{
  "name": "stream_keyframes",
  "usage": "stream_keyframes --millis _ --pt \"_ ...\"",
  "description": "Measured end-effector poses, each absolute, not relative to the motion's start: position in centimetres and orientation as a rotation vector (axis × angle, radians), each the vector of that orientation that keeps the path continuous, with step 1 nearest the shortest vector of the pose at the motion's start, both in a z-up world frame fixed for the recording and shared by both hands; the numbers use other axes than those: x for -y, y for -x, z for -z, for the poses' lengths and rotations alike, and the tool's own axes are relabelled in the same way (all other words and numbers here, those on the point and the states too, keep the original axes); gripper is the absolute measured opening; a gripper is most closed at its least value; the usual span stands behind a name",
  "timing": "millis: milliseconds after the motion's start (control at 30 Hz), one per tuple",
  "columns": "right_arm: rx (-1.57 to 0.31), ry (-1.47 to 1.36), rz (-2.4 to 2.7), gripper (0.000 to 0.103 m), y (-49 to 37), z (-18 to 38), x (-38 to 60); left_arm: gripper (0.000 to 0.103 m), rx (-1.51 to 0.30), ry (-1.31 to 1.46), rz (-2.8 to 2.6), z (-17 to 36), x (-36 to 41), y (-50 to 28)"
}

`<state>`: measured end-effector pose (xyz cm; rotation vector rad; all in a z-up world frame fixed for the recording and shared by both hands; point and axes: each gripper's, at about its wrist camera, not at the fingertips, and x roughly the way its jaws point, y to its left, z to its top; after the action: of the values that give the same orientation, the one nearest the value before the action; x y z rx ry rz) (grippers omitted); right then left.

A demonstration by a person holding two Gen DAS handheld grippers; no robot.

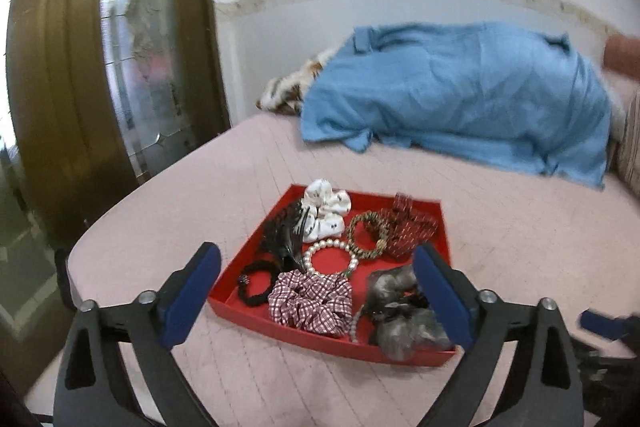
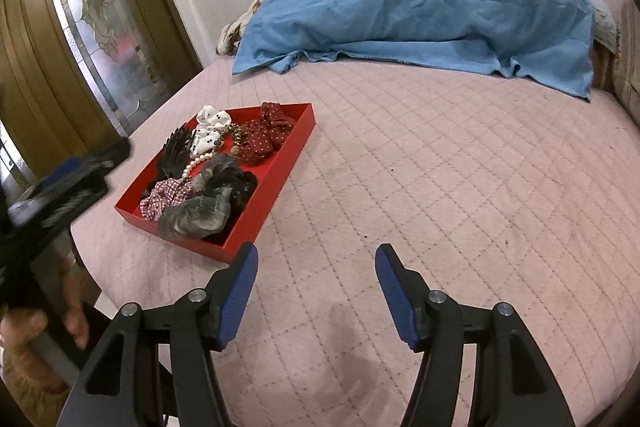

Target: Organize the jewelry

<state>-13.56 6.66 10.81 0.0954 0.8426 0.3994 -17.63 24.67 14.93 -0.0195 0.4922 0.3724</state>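
Jewelry and hair bits all sit in the red tray (image 1: 256, 241) right in front of your left gripper (image 1: 316, 291), whose blue pads are spread about as wide as they go with nothing pinched between them, so the tray shows through the gap. Your right gripper (image 2: 316, 291) is spread too, not quite as wide, empty, and it hangs over bare pink quilted bedspread (image 2: 460, 187) with the tray's near corner just off its left pad. Working outward from your left claw: closest in the tray you've got the red-and-white checked scrunchie (image 1: 310, 301) and next to it a grey fuzzy scrunchie (image 1: 404, 315), partly tucked behind the right pad. A black hair tie (image 1: 256, 283) lies at the tray's left edge, and just past the checked one is the pearl bracelet (image 1: 330, 259), touching a brown beaded bracelet (image 1: 368, 235). Black claw clip (image 1: 284, 231) sits along the left side, white scrunchie with dark dots (image 1: 326, 211) at the far corner, and the dark red dotted scrunchie (image 1: 410, 227) in the far right corner. The tray itself is on the bed near the rounded edge of the mattress. Further back there's a rumpled blue cloth (image 1: 460, 99) piled against the wall, well apart from the tray, and a brown door with patterned glass (image 1: 136, 59) off to the left. In the right wrist view your hand (image 2: 48, 323) shows at the lower left, blurry, wrapped on the other gripper's handle.
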Motion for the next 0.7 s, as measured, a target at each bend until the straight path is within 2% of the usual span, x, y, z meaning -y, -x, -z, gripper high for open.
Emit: stream_keyframes --millis 300,700 --pt "-0.785 -0.098 -0.389 0.067 14.5 -11.6 -5.6 0.103 -0.354 -0.017 -0.488 -20.0 -22.9 22.3" --pt "-0.703 -0.104 -0.341 0.072 15.5 -12.5 -3.3 0.103 -0.315 0.007 -0.404 -21.1 -19.9 23.9"
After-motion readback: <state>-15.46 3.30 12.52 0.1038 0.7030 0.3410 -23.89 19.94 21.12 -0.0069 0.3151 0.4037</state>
